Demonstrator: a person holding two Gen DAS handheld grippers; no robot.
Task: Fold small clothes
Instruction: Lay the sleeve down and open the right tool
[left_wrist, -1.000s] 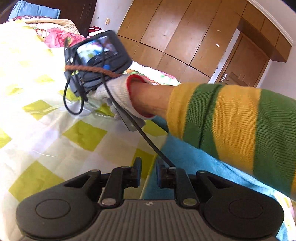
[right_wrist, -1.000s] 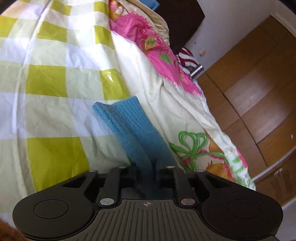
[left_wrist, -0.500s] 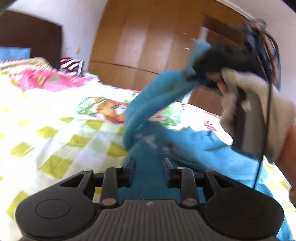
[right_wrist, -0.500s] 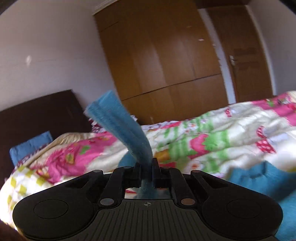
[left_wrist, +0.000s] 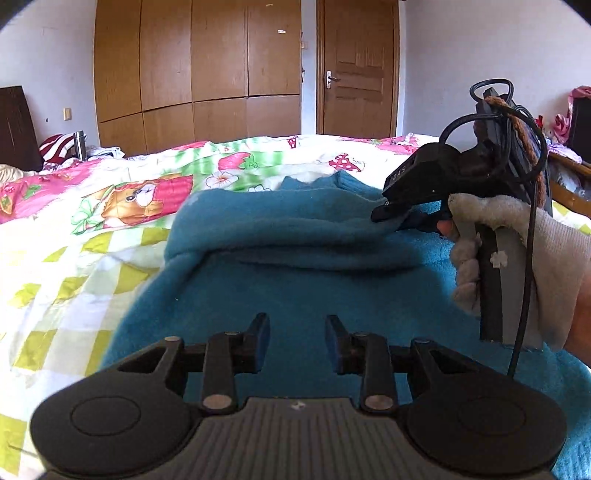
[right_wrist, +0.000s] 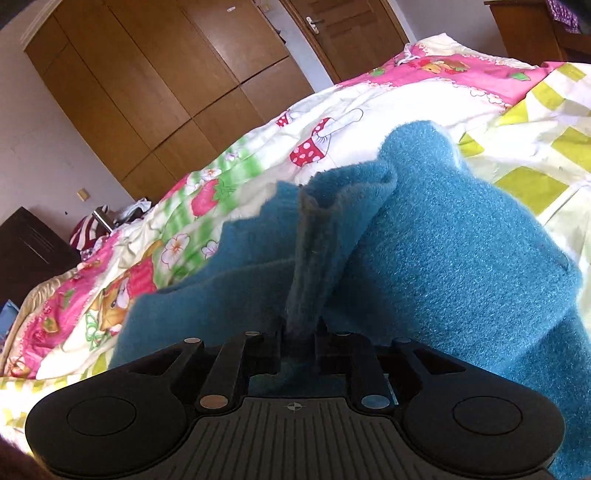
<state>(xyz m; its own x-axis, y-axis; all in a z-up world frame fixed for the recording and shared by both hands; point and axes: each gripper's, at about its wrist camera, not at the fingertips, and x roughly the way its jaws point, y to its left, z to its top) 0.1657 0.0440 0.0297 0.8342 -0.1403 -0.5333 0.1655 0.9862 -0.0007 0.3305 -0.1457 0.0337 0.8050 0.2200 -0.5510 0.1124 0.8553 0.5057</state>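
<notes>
Teal fleece garment (left_wrist: 314, 280) spread over checked quilt (left_wrist: 74, 258) on bed, sleeve part doubled across its upper body. Left wrist view: left gripper (left_wrist: 297, 341) low over garment's near half, jaws apart, nothing between them. Right gripper (left_wrist: 391, 210) at right, in white-gloved hand (left_wrist: 517, 266), nipping sleeve edge where fold lands. Wardrobe (left_wrist: 199, 74) and door (left_wrist: 356, 70) beyond.

Right wrist view: right gripper (right_wrist: 297, 345) clamped on bunched ridge of teal fleece garment (right_wrist: 461, 258), fabric rising between closed jaws; cartoon-print bedding (right_wrist: 207, 192) behind.

Step in hand, judged: sleeve fold brought inward, near to being laid down. Next move likely calls for release of the nipped edge flat on garment body, then a grasp of the opposite side by the idle left gripper.

Against half a second earlier: sleeve then lifted high in air, now lowered across garment; left jaws wider apart; both cameras levelled toward wardrobe.
</notes>
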